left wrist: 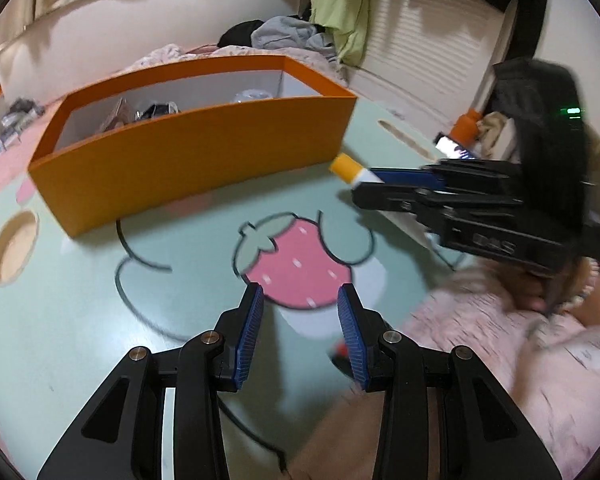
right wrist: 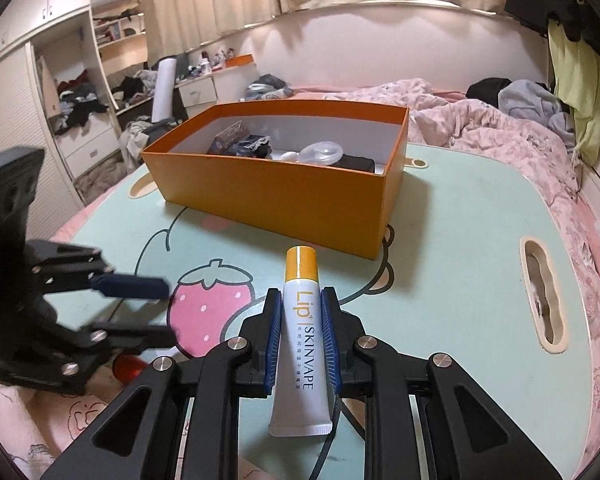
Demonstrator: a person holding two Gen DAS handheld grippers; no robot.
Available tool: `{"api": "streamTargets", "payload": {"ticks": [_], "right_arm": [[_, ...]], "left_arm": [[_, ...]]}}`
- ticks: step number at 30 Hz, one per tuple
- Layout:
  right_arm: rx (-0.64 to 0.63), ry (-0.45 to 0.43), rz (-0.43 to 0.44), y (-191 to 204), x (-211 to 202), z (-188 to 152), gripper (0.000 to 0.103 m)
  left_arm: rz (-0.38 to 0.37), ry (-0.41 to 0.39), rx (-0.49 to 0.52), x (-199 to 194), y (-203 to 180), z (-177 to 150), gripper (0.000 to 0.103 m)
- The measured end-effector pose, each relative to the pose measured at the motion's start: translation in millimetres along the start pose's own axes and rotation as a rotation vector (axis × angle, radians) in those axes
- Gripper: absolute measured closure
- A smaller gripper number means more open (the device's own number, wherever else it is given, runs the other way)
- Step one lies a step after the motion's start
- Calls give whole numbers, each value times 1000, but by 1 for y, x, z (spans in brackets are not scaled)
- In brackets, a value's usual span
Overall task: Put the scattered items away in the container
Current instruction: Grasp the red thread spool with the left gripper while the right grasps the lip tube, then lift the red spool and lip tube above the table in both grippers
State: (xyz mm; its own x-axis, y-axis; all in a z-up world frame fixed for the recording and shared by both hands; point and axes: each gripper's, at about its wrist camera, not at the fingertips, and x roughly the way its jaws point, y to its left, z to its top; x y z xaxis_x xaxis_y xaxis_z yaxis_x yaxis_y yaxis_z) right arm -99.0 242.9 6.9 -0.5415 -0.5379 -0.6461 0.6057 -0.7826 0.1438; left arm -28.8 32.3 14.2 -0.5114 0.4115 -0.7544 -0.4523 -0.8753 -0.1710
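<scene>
An orange box (left wrist: 188,156) stands on the mint tabletop and holds several items; it also shows in the right wrist view (right wrist: 284,196). My right gripper (right wrist: 300,300) is shut on a white lip balm tube (right wrist: 300,336) with a yellow cap, held above the table short of the box's near corner. In the left wrist view the tube (left wrist: 352,171) pokes from my right gripper (left wrist: 374,186), to the right of the box. My left gripper (left wrist: 300,300) is open and empty over the strawberry print. It shows at the left of the right wrist view (right wrist: 168,312).
A small red item (right wrist: 128,366) lies on the table near my left gripper, also showing partly in the left wrist view (left wrist: 342,350). The tabletop (right wrist: 460,240) has cut-out handles (right wrist: 544,304). A pink quilted bed (right wrist: 480,124) surrounds the table.
</scene>
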Motion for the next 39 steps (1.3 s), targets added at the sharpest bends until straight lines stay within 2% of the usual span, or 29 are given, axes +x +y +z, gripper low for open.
{"api": "streamTargets", "payload": {"ticks": [7,10,16,22,23,24,26,31,34,36,39], "right_arm": [[-1,5,0,0,0,-3,84],[-3,8,2,0,1,-4,84],[-6,12,5,0,1,-6,84],[-4,16,6,0,2,-6,84],[-4,17,6,0,2,-6,84],[-4,18,6,-1,2,-7,84],[-5,17,4,-1,2,-7,84],[-5,11,1,0,1,-7,84],[14,9,16,0,2,-2,84],[36,1,32,1,2,5,84],[59,-14,59,8,4,16,84]], "left_arm": [[-225,22,-118,-13,13,-8,63],[-248,48,-123,-10,8,-7,63],[-176,82,-71,4,-3,-1,63],[-165,110,50,11,-21,3,64],[-155,109,62,11,-23,2,67],[-140,111,75,12,-25,1,77],[-120,97,85,13,-28,1,77],[-96,53,-1,13,-8,1,78],[-50,-19,-99,5,15,7,78],[-2,-90,-154,-5,26,15,78],[114,-205,-205,-17,37,28,78]]}}
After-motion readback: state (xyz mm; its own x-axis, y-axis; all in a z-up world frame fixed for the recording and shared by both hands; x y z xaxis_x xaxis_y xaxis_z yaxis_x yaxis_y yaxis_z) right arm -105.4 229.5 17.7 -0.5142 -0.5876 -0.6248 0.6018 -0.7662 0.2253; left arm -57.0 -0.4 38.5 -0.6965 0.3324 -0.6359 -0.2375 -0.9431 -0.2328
